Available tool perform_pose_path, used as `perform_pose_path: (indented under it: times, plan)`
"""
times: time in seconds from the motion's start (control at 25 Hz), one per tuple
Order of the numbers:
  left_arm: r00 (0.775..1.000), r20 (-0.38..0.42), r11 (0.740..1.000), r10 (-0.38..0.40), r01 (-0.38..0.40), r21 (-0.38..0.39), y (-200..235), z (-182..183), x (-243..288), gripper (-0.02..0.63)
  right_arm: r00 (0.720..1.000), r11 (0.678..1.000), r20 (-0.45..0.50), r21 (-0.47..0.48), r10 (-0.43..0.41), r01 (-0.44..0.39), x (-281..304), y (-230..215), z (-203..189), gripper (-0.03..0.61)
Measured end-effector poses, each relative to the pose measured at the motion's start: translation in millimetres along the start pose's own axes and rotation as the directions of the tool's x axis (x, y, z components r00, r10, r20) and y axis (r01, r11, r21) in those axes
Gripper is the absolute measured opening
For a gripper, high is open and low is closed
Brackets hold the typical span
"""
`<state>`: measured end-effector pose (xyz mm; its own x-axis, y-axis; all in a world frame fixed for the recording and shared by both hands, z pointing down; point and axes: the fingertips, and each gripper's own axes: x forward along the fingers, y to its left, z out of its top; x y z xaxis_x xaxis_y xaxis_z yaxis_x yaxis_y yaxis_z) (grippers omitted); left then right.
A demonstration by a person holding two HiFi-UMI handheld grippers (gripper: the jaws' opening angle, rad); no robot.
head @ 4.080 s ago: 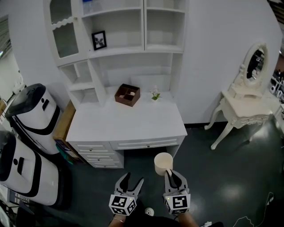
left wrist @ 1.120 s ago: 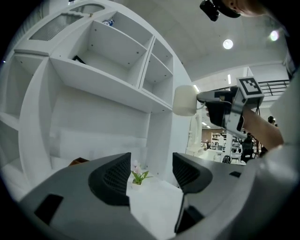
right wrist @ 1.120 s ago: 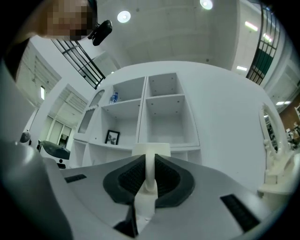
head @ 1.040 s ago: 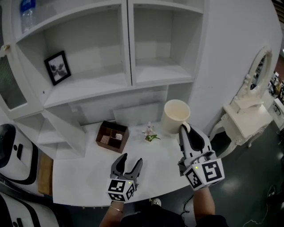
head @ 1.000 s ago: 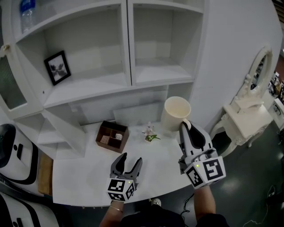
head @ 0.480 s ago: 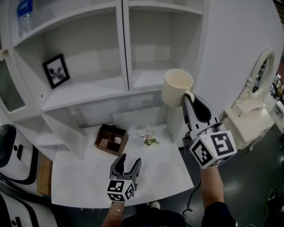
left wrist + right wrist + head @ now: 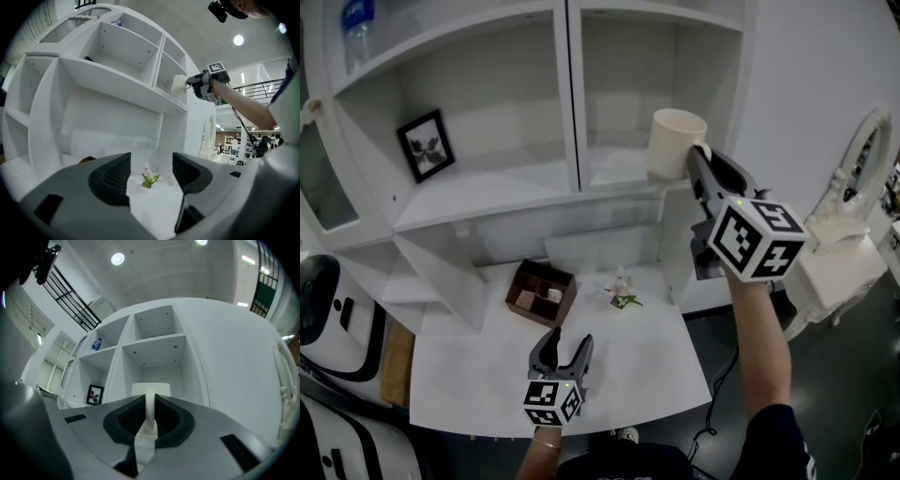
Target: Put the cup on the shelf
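A cream cup [image 7: 675, 142] hangs upright at the front of the right-hand compartment of the white shelf unit, just over its shelf board [image 7: 619, 171]. My right gripper [image 7: 701, 155] is raised to that height and shut on the cup's handle. In the right gripper view the handle [image 7: 150, 409] stands pinched between the jaws of the right gripper [image 7: 150, 422], with the cup's body [image 7: 151, 388] beyond. Whether the cup touches the board, I cannot tell. My left gripper [image 7: 563, 343] hovers low over the desk [image 7: 478, 370], open and empty. The left gripper view shows the cup [image 7: 178, 84] high up.
A framed picture [image 7: 423, 144] stands in the left compartment, a water bottle [image 7: 356, 23] one shelf higher. A brown wooden box [image 7: 541, 292] and a small potted flower [image 7: 622, 289] sit at the desk's back. A white dressing table [image 7: 848, 258] stands right; white machines [image 7: 333, 309] stand left.
My right gripper has carried the cup up from just above the desk to the level of the right shelf compartment. The left gripper has stayed over the desk.
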<state>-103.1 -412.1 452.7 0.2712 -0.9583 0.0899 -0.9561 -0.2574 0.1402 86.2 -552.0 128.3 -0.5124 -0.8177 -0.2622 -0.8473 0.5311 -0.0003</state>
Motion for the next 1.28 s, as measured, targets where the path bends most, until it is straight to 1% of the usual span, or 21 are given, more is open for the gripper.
perform_pose_path:
  times: [0.28, 0.56, 0.92, 1.16, 1.28]
  plan:
    - [0.999, 0.007, 0.999, 0.041, -0.041, -0.017, 13, -1, -4, 0.278, 0.997, 0.999, -0.065, -0.023, -0.045, 0.043, 37, -21, -11, 0.048]
    - [0.998, -0.015, 0.997, 0.060, -0.060, -0.038, 19, -13, -4, 0.278, 0.993, 0.997, -0.101, -0.041, -0.066, 0.062, 67, -33, -19, 0.048]
    - [0.997, -0.012, 0.996, 0.076, -0.076, -0.056, 28, -15, -3, 0.278, 0.984, 0.994, -0.144, -0.060, -0.103, 0.095, 85, -44, -24, 0.049]
    - [0.997, -0.035, 0.996, 0.066, -0.068, -0.062, 28, -22, -3, 0.278, 0.977, 0.990, -0.174, -0.081, -0.125, 0.113, 90, -49, -34, 0.049]
    - [0.997, -0.042, 0.996, 0.062, -0.064, -0.063, 29, -24, -5, 0.278, 0.975, 0.991, -0.180, -0.069, -0.128, 0.117, 93, -50, -38, 0.049]
